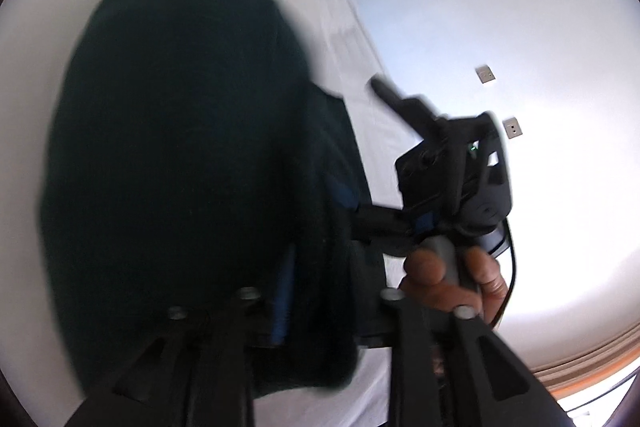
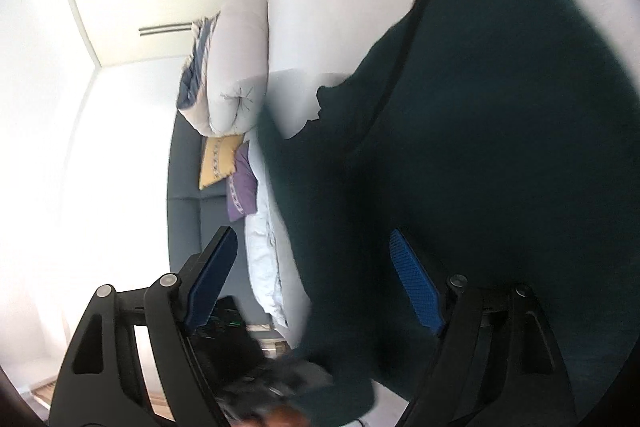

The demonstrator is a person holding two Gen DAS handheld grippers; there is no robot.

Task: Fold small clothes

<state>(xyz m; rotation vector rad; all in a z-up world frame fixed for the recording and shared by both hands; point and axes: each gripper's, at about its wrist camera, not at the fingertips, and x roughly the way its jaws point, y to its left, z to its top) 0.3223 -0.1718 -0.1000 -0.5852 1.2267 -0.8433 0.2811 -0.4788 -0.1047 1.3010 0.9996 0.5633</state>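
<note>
A dark green garment (image 1: pixel 180 147) lies on a white bed sheet (image 1: pixel 340 39) and fills most of both views; it also shows in the right wrist view (image 2: pixel 500 147). My left gripper (image 1: pixel 316 299) has its blue pads close together with the garment's edge between them. My right gripper (image 2: pixel 316 267) is open, its blue pads (image 2: pixel 416 283) wide apart, the garment's edge lying between them without being clamped. The right gripper and the hand holding it show in the left wrist view (image 1: pixel 452 187), beside the garment's right edge.
The bed's edge runs along the right in the left wrist view, with pale floor (image 1: pixel 520 67) beyond. In the right wrist view, a folded white duvet (image 2: pixel 236 67), a yellow cushion (image 2: pixel 218 163), a purple cushion (image 2: pixel 242 187) and a grey headboard (image 2: pixel 188 195) lie to the left.
</note>
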